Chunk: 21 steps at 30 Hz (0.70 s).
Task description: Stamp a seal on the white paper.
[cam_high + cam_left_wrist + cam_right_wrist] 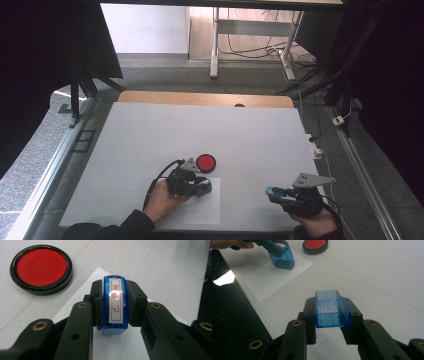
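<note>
Pressing the blue stamp (pixel 115 305) squarely onto the white paper (pixel 274 277) looks like the step in hand; it should go straight down with even weight and no sliding, so the print stays sharp. Its label faces up, its base meets the sheet, and its long axis runs along the left claw (pixel 114 307), which pinches its sides. Just beyond lies the red ink pad (pixel 41 268). Well apart, the right claw (pixel 332 315) pinches the stamp's clear blue cap (pixel 332 310) above the table (pixel 150 135).

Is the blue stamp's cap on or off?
Off. The clear blue plastic cap sits empty in the right gripper, while the left gripper holds the blue rectangular stamp apart.
</note>
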Motion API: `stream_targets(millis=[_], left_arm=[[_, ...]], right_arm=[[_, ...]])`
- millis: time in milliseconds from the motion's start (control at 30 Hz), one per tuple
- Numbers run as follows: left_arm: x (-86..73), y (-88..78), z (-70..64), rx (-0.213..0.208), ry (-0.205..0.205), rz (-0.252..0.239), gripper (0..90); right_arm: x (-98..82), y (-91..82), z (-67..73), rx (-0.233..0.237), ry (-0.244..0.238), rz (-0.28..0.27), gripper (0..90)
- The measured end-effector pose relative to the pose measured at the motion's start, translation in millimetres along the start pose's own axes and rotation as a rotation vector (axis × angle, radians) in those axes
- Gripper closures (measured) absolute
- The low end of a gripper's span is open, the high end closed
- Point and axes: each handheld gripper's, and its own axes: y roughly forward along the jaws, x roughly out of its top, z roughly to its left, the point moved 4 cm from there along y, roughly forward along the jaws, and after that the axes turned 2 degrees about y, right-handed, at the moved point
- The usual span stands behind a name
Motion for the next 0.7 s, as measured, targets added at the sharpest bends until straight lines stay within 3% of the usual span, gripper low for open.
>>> stream_targets(millis=[333,700], left_arm=[[3.6,-0.4,-4.3,0.031,0.055,0.038,70.4],[6.5,-3.2,-4.8,0.019,0.060,0.046,70.3]], right_arm=[[-0.1,-0.5,-0.3,0.000,0.001,-0.001,68.3],[-0.2,-0.9,-0.5,0.002,0.004,-0.005,68.2]])
